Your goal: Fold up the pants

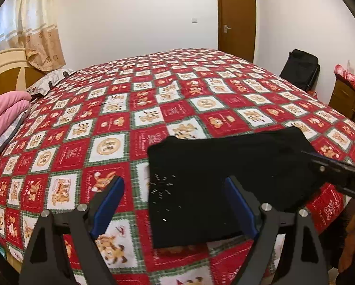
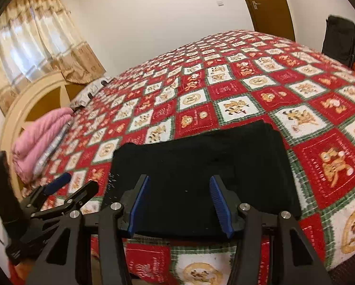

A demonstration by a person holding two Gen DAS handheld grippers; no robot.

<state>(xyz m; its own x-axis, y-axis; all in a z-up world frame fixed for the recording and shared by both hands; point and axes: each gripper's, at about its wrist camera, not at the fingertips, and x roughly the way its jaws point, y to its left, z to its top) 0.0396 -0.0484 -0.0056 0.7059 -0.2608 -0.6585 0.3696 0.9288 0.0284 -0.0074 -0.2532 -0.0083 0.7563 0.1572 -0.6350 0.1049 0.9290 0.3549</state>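
left gripper [image 1: 175, 197]: jaws wide apart, empty, above near-left edge of pants | right gripper [image 2: 179, 199]: jaws apart, empty, over pants | pants [image 2: 201, 166]: black, folded flat, near edge of bed [image 2: 248, 90] | far: door [image 1: 237, 16]

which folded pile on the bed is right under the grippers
The black pants, folded flat at the near edge. The pink blanket lies far off by the headboard.
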